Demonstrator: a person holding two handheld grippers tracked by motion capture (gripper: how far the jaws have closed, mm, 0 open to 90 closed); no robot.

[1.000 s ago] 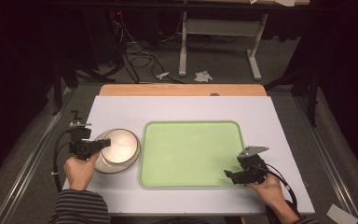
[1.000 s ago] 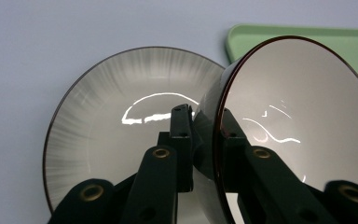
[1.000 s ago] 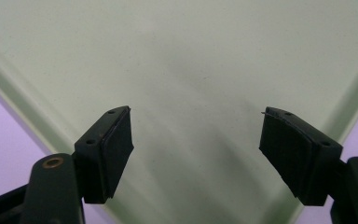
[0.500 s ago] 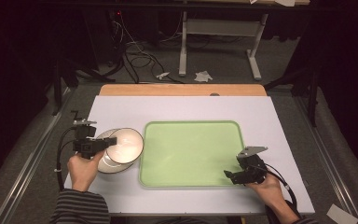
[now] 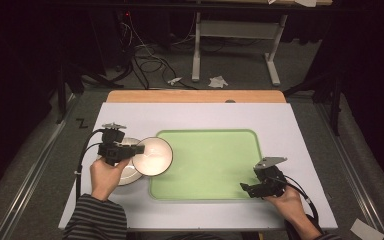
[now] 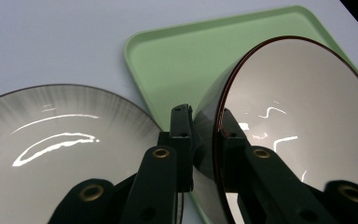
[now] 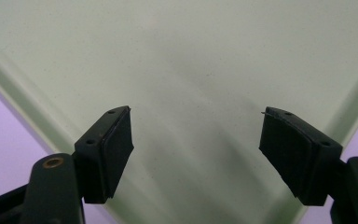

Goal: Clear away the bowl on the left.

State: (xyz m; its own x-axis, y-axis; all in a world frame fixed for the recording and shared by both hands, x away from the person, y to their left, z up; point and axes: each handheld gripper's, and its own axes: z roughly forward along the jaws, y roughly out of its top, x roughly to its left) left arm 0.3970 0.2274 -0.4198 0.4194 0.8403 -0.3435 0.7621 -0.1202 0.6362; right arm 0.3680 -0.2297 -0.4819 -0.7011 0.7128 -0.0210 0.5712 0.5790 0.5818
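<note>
Left gripper (image 5: 136,148): I have its jaws pinched on the rim of the small bowl (image 5: 152,156), one pad inside and one outside the wall; my left hand (image 5: 105,175) sits behind it, near the table's left edge.
Small bowl: lifted and tipped on edge, dark outside, pale inside, hanging over the left rim of the green tray (image 5: 207,165) and half over the plate.
Plate (image 5: 122,175): a flat pale dish on the white table (image 5: 195,117), just left of the tray, partly under my gripper and the bowl.
Key relation: the tray floor lies to the right of my left gripper, past the tray's near-left corner; I judge the coming move to be a carry rightward, then levelling the bowl and lowering it. The left hand is far nearer to that spot than the right.
Tray: its floor is bare; its long axis runs left to right across the table.
Right gripper (image 5: 246,187): jaws spread wide with nothing between them, resting at the tray's near-right corner, well apart from the bowl.
Left gripper view adds: the pads' bite on the bowl (image 6: 298,116) rim and its thin dark red edge, with the plate (image 6: 51,154) just beside.
Right gripper view adds: the gap between the pads (image 7: 114,149) over bare tray (image 7: 191,56).
</note>
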